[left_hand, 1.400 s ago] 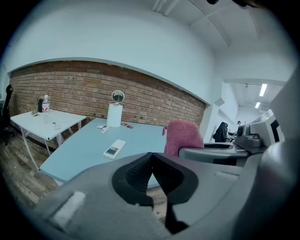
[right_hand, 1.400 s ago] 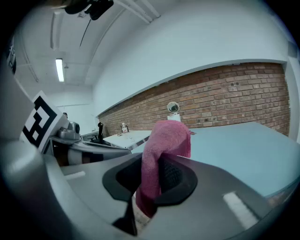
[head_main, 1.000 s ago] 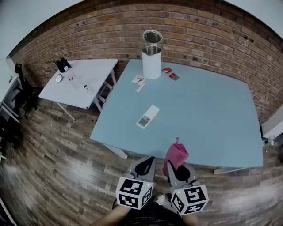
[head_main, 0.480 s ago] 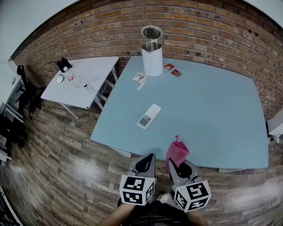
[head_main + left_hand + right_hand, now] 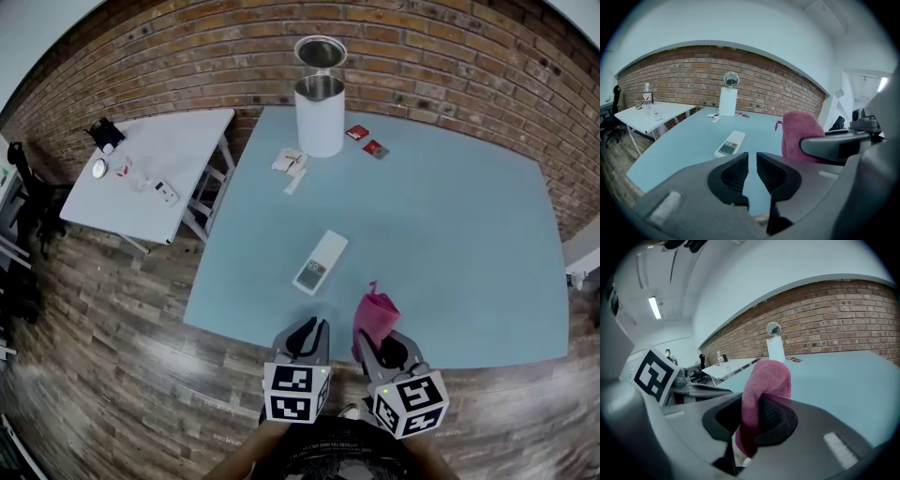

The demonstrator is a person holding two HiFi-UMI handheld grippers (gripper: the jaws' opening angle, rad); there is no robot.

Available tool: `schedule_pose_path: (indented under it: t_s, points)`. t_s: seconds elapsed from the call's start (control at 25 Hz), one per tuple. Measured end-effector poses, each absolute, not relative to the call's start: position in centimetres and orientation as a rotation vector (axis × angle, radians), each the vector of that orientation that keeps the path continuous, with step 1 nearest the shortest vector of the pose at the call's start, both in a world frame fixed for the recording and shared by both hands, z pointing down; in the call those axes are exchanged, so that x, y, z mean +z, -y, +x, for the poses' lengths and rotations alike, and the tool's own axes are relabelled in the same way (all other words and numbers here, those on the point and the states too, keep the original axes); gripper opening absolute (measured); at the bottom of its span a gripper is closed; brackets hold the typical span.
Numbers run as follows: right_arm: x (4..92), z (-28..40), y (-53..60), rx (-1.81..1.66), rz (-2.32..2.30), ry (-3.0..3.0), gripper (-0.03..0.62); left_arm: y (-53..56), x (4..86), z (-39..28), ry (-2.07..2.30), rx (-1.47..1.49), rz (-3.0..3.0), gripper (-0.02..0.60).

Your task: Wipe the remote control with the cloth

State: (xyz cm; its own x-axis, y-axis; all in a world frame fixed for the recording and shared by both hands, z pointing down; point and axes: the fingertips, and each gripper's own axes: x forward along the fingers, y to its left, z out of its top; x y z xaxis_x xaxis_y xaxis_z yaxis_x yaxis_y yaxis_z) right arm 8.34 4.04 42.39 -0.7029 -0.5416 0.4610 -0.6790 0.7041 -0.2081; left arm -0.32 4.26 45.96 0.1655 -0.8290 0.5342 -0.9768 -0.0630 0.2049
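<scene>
A white remote control (image 5: 320, 262) (image 5: 730, 143) lies flat on the light blue table (image 5: 450, 234), near its front left part. My left gripper (image 5: 309, 330) (image 5: 752, 161) hangs at the table's near edge, short of the remote. Its jaws have just been opening and stand a narrow gap apart with nothing between them. To its right, my right gripper (image 5: 375, 345) (image 5: 751, 416) is shut on a pink cloth (image 5: 375, 317) (image 5: 765, 383), which sticks up from the jaws over the table's near edge. The cloth (image 5: 801, 133) is apart from the remote.
A white cylindrical bin (image 5: 320, 117) with a raised round lid stands at the table's far side. Beside it lie two small red packets (image 5: 355, 132) and some white cards (image 5: 292, 162). A white side table (image 5: 150, 169) with small items stands to the left, on wooden flooring.
Both grippers have come forward and down to the table's near edge, the pink cloth with the right one. The remote lies where it was on the table.
</scene>
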Motion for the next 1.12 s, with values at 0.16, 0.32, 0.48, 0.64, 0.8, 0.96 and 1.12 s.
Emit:
schedule_pose_path:
  t_s: [0.16,0.32,0.48,0.64,0.8,0.96,1.12]
  points:
    - [43.1,6.3,-2.0,0.519,0.974,2.486,0.061,-2.0,48.4,-2.4,1.635,0.495,1.953,0.109]
    - [43.5,4.3,-0.3,0.514,1.011,2.438,0.061,-0.1,50.0,-4.0,1.587,0.587,2.008,0.147]
    - [44.0,2.7,1.0,0.516,1.044,2.392,0.064,1.7,50.9,-5.8,1.574,0.658,2.044,0.178]
    - [44.3,1.8,1.9,0.523,1.064,2.355,0.064,2.8,52.0,-6.1,1.489,0.731,2.080,0.228]
    - [43.9,1.0,3.3,0.519,1.058,2.349,0.066,2.9,53.3,-5.6,1.403,0.771,2.082,0.311]
    - [43.7,-0.3,4.5,0.518,0.922,2.372,0.066,3.1,54.3,-5.6,1.388,0.833,2.073,0.313]
    - [44.6,-2.5,4.7,0.503,0.615,2.394,0.067,3.5,55.6,-5.4,1.353,0.883,2.048,0.311]
